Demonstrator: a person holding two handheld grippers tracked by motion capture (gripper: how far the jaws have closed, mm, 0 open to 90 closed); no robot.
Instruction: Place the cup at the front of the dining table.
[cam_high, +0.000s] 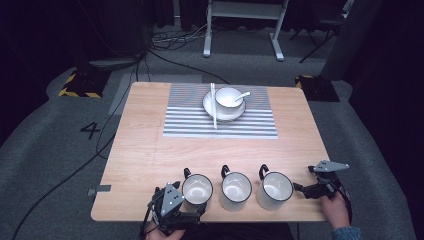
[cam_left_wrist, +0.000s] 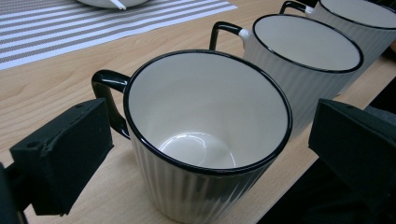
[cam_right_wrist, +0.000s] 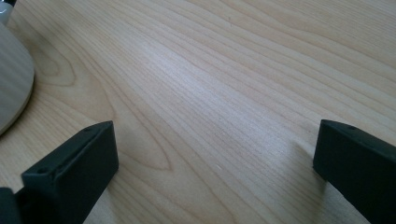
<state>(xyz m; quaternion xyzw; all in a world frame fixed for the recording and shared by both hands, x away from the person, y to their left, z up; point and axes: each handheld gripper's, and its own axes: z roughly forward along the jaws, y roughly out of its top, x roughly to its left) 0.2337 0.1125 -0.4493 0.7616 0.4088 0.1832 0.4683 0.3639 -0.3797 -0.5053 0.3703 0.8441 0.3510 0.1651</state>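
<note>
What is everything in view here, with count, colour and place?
mugs: three, white with black rims and handles, in a row at the near table edge
bowl: one, white, on the saucer
spoon: one, white, in the bowl
saucer: one, white, on the placemat
chopsticks: white, lying across the saucer's left side
placemat: one, grey-and-white striped, far side
table: one, light wood
left tongs: black, open around the leftmost mug
right tongs: black, open, right of the rightmost mug
</note>
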